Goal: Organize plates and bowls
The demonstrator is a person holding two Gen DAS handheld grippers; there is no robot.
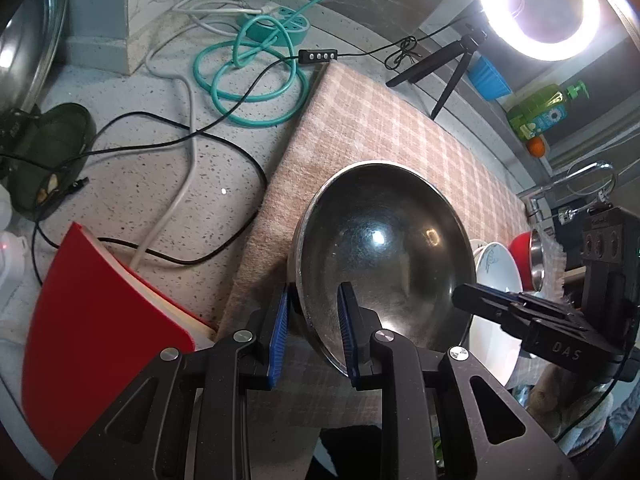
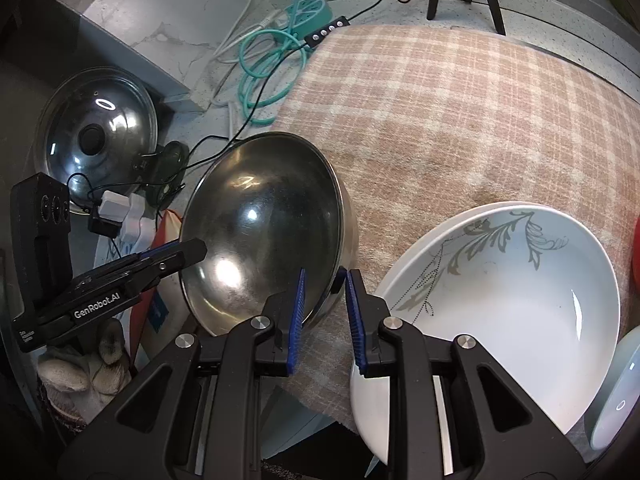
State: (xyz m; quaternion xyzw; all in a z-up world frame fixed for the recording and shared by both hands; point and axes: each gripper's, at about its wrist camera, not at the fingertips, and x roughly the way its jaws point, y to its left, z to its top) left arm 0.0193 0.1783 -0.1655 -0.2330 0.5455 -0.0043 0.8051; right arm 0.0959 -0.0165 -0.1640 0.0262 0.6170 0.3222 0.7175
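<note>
A steel bowl [image 1: 380, 248] is over the left edge of a pink plaid cloth [image 1: 400, 120]. My left gripper [image 1: 315, 294] is shut on the bowl's near-left rim, one blue pad inside and one outside. My right gripper [image 2: 326, 276] is shut on the opposite rim of the steel bowl [image 2: 264, 224] in the same way, and its tip shows in the left wrist view as the right gripper [image 1: 466, 296]. The left gripper [image 2: 196, 249] shows at the bowl's far side. A white bowl [image 2: 500, 304] with a grey leaf pattern lies to the right on the cloth. A red bowl [image 1: 522, 246] sits beyond it.
A red notebook [image 1: 100, 320], black and white cables and a teal cable coil [image 1: 248, 72] lie on the speckled counter to the left. A steel pot lid [image 2: 96, 132] leans at the far left. A ring light [image 1: 536, 8] on a tripod, a soap bottle [image 1: 544, 110] and a faucet [image 1: 592, 180] stand at the back right.
</note>
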